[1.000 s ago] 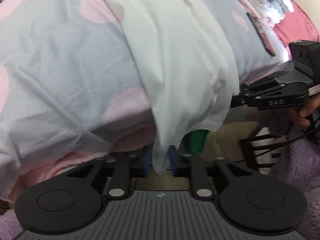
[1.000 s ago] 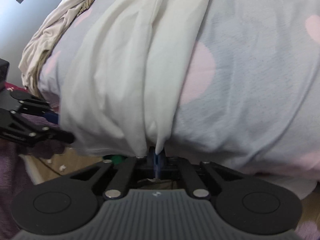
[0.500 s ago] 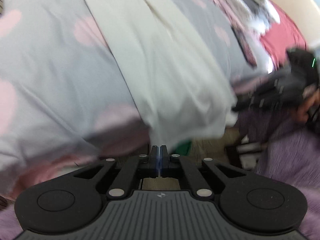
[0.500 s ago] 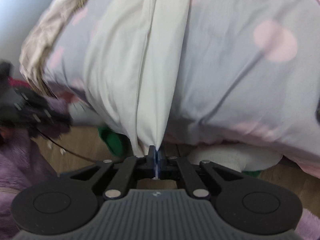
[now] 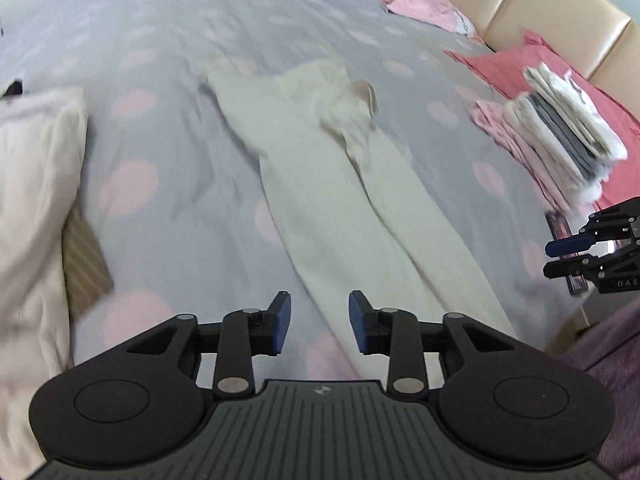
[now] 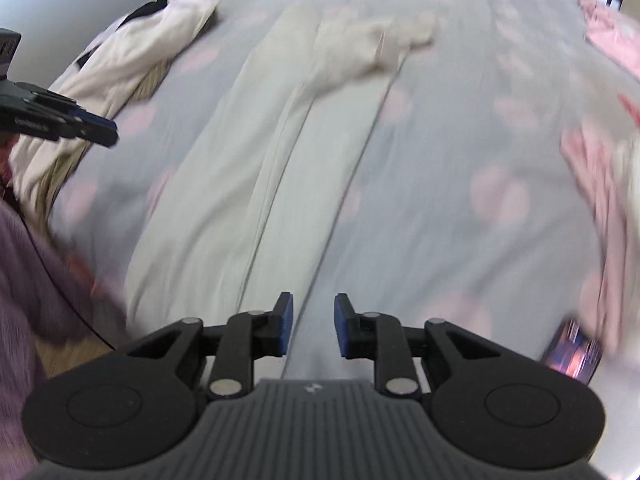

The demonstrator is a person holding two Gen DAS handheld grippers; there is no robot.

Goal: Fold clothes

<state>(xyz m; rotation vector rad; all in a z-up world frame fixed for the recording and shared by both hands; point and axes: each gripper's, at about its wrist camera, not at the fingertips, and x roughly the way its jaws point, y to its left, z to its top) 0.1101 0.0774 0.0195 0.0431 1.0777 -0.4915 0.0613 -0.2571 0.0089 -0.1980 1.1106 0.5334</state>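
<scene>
Both tools spread & empty now, jaws just been opening: left tool [image 5: 316, 322], right tool [image 6: 313, 324]. White garment [image 5: 340, 204] lies long on bed [image 5: 180, 160] ahead of both; folded stack [image 5: 568, 132] right of left tool, more folds prob. left

Cream trousers [image 5: 340, 200] on grey, pink-dotted bedcover [image 5: 168, 92].

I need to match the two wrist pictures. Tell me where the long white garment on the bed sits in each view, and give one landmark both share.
Left wrist: the white garment runs from upper centre down to the lower right, past the open left claw.
Right wrist: it runs from top centre to the lower left, ending by the open right claw.
Shared landmark: the bunched end at its far end.
</scene>
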